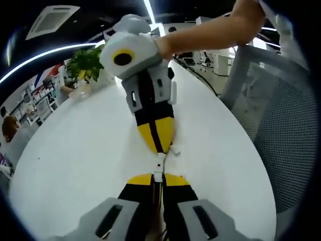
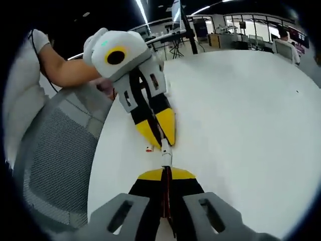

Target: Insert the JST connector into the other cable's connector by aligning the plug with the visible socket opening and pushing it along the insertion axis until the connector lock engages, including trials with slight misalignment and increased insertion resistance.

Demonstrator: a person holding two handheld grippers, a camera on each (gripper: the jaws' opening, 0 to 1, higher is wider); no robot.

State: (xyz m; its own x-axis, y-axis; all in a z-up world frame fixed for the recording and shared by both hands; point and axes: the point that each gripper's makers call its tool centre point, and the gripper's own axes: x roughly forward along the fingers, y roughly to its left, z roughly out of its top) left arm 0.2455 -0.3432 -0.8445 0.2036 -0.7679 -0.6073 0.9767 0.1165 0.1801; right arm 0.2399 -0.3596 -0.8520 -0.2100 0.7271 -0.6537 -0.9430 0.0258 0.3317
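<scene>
In the left gripper view, my left gripper [image 1: 157,178] is shut on a cable whose white JST connector [image 1: 159,166] sticks out past its yellow tips. My right gripper [image 1: 160,148] comes down from the top, held by a hand, and is shut on the other connector; the two white pieces meet end to end just above the white table [image 1: 75,160]. In the right gripper view, my right gripper [image 2: 165,173] grips reddish wires, and the joined white connectors [image 2: 165,152] bridge across to the left gripper [image 2: 162,141]. Whether the lock has caught is too small to tell.
A small red-and-white bit [image 2: 149,148] lies on the table beside the connectors. A grey mesh chair [image 1: 281,130] stands against the table edge. A green plant [image 1: 86,63] sits at the far end, with a seated person [image 1: 12,133] beyond. Bare tabletop spreads to either side.
</scene>
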